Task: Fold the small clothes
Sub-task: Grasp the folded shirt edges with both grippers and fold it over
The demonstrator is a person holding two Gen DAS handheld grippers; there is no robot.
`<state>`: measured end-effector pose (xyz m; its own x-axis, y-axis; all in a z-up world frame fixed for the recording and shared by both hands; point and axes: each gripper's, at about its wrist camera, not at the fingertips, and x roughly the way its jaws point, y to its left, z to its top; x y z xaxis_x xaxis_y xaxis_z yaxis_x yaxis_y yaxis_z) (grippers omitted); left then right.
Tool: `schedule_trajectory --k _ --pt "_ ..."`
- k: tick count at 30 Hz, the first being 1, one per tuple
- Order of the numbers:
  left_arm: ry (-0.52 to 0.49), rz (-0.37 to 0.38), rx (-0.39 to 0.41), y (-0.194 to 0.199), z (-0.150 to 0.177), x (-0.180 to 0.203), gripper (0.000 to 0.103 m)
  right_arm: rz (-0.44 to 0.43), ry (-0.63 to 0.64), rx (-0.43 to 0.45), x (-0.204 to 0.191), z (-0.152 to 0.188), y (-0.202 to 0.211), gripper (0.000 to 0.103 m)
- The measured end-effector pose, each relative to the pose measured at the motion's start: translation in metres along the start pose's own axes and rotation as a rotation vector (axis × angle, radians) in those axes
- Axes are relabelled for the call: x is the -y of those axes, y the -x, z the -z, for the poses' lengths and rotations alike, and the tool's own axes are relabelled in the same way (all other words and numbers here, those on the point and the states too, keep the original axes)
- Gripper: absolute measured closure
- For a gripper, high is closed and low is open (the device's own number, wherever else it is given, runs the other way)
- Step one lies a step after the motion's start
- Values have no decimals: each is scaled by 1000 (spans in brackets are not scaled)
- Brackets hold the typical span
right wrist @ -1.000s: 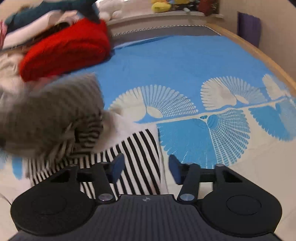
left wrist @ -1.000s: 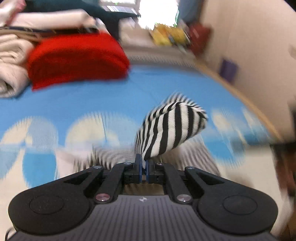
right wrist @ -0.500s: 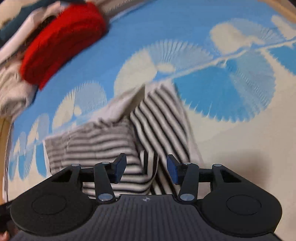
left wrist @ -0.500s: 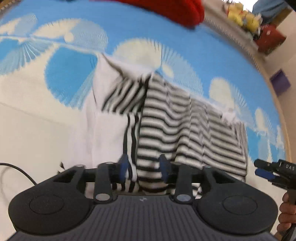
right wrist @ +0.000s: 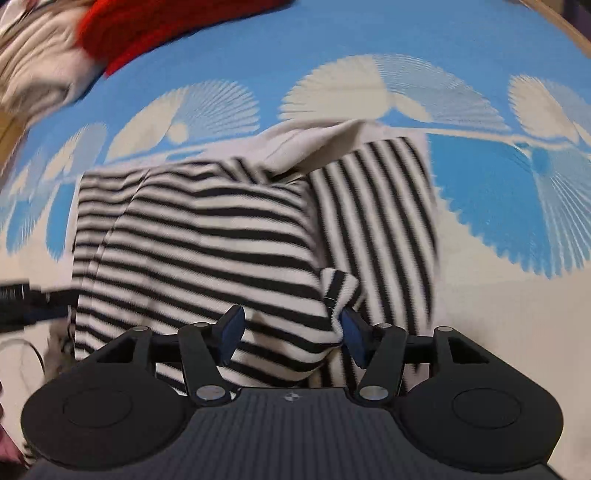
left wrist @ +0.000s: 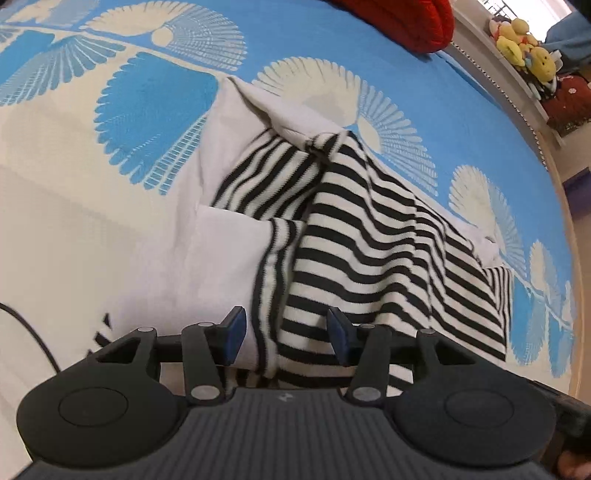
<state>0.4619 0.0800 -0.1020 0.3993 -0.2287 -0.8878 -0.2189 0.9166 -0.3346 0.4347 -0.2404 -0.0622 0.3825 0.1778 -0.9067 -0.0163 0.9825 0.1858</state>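
A blue bedspread (left wrist: pixel 303 33) with cream fan motifs serves as the folding surface, a red knit pile (left wrist: pixel 406 18) lying well beyond the work. On it, partly folded, lies the striped top (left wrist: pixel 369 236), one striped panel laid over a white layer, apparently mid-fold; its long axis seems to run from the left gripper (left wrist: pixel 286 330) away toward the bedspread's far edge. Both left and right gripper (right wrist: pixel 291 330) hover over its near hem, jaws wide, holding nothing.
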Motion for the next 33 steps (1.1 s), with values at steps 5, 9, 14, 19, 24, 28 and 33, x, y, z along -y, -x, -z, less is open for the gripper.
schedule_trajectory --k 5,9,14,19,24,28,33 --pt "5 -11 -26 -8 2 4 50 -92 18 11 -10 -1 -5 78" --pt "-24 24 -34 -3 0 9 76 -413 -246 75 17 -11 6 96" --pt "-3 202 244 61 -16 5 103 -847 -616 398 75 -11 42 101" --pt "1 186 241 72 -21 -2 103 -591 -642 322 105 -16 38 101" --pt "41 91 5 24 -11 -8 81 -303 -492 149 82 -14 13 81" --pt "-19 69 -4 14 -7 0 64 -197 -304 122 49 -14 12 45" --pt "7 16 -39 -1 -3 -3 64 -62 -76 58 18 -10 -1 53"
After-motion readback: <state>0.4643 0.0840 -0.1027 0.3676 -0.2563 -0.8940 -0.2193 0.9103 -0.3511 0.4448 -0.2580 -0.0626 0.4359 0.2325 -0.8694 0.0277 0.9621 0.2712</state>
